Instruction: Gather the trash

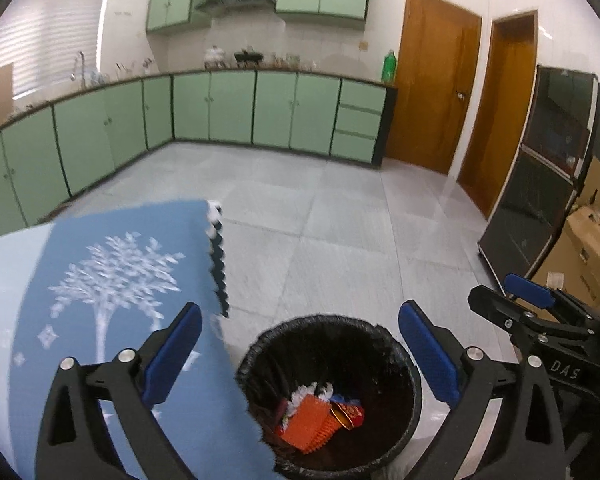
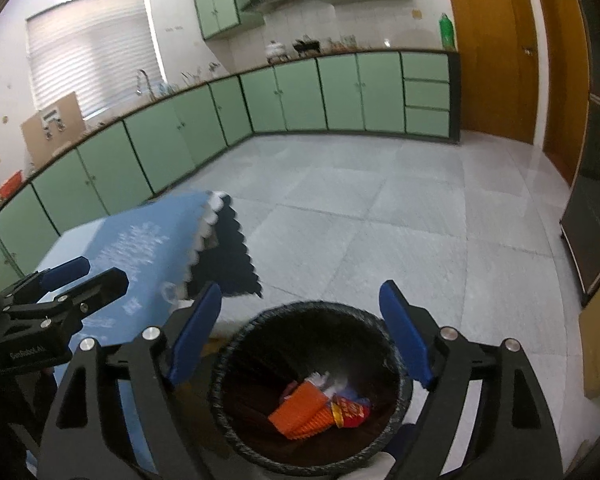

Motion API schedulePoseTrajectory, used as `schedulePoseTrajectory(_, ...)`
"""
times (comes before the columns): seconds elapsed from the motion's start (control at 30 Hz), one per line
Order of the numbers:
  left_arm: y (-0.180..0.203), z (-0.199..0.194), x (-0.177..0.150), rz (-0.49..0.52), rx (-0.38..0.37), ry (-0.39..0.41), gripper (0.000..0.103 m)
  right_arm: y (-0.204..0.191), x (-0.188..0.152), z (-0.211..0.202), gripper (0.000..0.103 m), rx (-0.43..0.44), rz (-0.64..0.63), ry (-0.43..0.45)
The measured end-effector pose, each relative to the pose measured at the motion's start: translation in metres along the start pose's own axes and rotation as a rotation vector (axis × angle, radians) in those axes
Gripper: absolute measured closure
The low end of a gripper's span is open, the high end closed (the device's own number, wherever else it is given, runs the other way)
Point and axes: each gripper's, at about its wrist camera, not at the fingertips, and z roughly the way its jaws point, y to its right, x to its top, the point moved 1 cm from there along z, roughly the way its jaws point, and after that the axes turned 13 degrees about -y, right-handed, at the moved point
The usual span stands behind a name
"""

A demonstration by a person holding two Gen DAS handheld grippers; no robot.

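While both grippers hang over the trash bin [image 1: 328,396], their blue fingers stand wide apart with nothing between them. The left gripper [image 1: 300,354] has one finger over the blue cloth [image 1: 112,280] and the other over the right side of the bin's rim. The right gripper [image 2: 300,334] sits just beside it, and its fingers frame the bin from above too. The bin is round and black, with a black bag lining it. It stands on the grey tiled floor [image 1: 340,220], right next to a table covered by the blue cloth with a white tree on it. Down in the bin lies the trash: an orange bumpy piece [image 2: 300,412], a red and yellow wrapper [image 2: 350,412], and some white bits [image 2: 320,380]. Green cupboards [image 1: 236,108] run along the far wall, and brown doors [image 1: 432,80] stand to the right.
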Motion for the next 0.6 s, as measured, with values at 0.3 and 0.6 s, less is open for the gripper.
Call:
schedulePoseTrajectory(0.3,-0.014,-0.068,-0.01,-0.043,0.029,0.082,0.006,-0.036,0.005,-0.059,0.009,0.042,-0.069,0.079)
schedulePoseTrajectory(0.6,-0.016,-0.111,-0.023,-0.044,0.05,0.144,0.006,-0.056,0.0,-0.092,0.006,0.059,-0.112,0.106)
